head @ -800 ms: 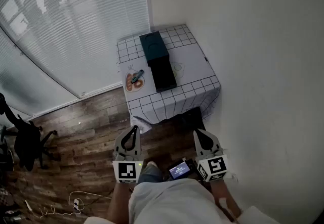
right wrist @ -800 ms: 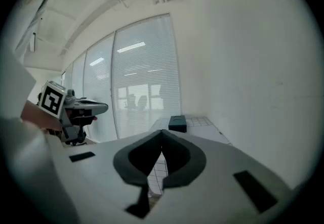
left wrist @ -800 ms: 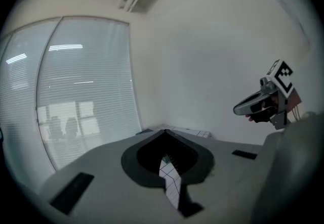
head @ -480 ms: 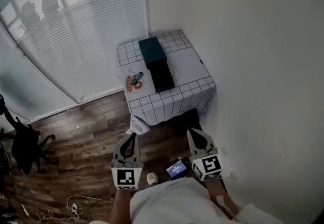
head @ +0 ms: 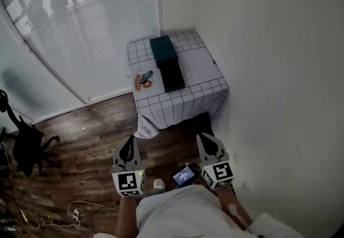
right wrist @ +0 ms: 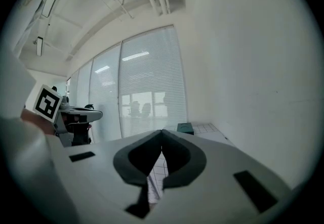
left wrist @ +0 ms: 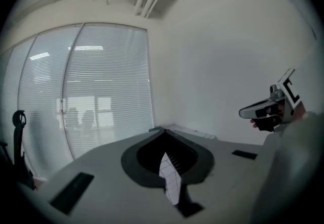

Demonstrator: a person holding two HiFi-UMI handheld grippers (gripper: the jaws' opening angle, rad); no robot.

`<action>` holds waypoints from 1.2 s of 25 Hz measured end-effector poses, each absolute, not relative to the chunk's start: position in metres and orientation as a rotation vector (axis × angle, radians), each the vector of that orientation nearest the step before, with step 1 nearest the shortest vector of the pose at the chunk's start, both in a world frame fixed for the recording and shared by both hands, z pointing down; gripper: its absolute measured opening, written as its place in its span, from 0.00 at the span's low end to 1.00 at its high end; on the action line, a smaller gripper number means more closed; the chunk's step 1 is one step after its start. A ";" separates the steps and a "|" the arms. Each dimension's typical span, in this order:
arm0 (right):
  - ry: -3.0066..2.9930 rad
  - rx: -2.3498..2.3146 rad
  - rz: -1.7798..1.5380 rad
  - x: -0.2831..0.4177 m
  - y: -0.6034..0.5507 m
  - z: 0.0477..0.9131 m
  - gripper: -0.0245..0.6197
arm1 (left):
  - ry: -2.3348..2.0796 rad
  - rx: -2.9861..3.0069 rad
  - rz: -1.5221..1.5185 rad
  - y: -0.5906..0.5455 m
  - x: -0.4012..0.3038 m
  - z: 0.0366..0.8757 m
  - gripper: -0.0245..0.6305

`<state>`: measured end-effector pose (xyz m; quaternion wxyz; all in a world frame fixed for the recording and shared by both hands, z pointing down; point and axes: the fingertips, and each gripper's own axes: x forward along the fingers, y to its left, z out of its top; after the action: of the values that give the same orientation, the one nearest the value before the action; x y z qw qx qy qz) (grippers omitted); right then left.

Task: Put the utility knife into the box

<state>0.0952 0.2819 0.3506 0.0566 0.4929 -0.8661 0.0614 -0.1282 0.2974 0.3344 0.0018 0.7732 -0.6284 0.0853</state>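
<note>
The utility knife (head: 145,78) is small and dark with a teal body. It lies on a round orange plate (head: 138,83) at the left of a small table under a checked cloth (head: 201,73). Beside it stands the dark teal box (head: 164,49), with a black part (head: 172,74) in front of it. Both grippers hang low by the person's body, well short of the table. My left gripper (head: 129,141) and right gripper (head: 206,139) are shut and hold nothing. The box (right wrist: 185,128) shows far off in the right gripper view.
The table stands in a corner between window blinds (head: 75,27) and a white wall (head: 269,70). A black office chair (head: 27,148) is at the far left on the wood floor (head: 91,135). Cables (head: 75,214) lie near the person's feet. A small screen (head: 184,175) sits at the waist.
The left gripper has drifted a little to the left and the right one slightly up. Both stay shut and empty. The knife and box have not moved.
</note>
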 end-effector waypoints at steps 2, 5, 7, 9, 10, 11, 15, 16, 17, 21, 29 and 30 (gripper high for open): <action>-2.609 1.507 0.176 0.103 0.284 0.354 0.05 | -1.886 2.454 0.191 0.303 -0.117 0.332 0.05; -2.625 1.523 0.173 0.113 0.288 0.352 0.05 | -1.815 2.430 0.031 0.309 -0.109 0.327 0.05; -2.663 1.495 0.183 0.114 0.289 0.350 0.05 | -1.834 2.431 0.058 0.308 -0.104 0.328 0.05; -2.676 1.477 0.185 0.115 0.289 0.349 0.05 | -1.848 2.441 0.087 0.309 -0.099 0.328 0.05; -2.674 1.474 0.182 0.115 0.288 0.349 0.05 | -1.849 2.443 0.087 0.309 -0.097 0.327 0.05; -2.668 1.472 0.176 0.115 0.287 0.349 0.05 | -1.851 2.446 0.086 0.308 -0.095 0.326 0.05; -2.640 1.437 0.137 0.113 0.278 0.358 0.05 | -1.860 2.462 0.112 0.302 -0.093 0.328 0.05; -2.636 1.424 0.127 0.111 0.275 0.359 0.05 | -1.858 2.465 0.116 0.300 -0.093 0.329 0.05; -2.633 1.419 0.121 0.109 0.272 0.359 0.05 | -1.856 2.466 0.117 0.298 -0.093 0.330 0.05; -2.622 1.438 0.116 0.104 0.255 0.355 0.05 | -1.850 2.455 0.106 0.280 -0.101 0.332 0.05; -2.596 1.477 0.084 0.096 0.197 0.352 0.05 | -1.826 2.460 0.114 0.215 -0.116 0.339 0.05; -2.594 1.482 0.085 0.094 0.188 0.352 0.05 | -1.823 2.462 0.118 0.206 -0.118 0.340 0.05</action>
<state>0.0941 0.1880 0.3520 0.0761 0.4944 -0.8654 0.0284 -0.1176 0.2063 0.3397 0.0379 0.8025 -0.5942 0.0384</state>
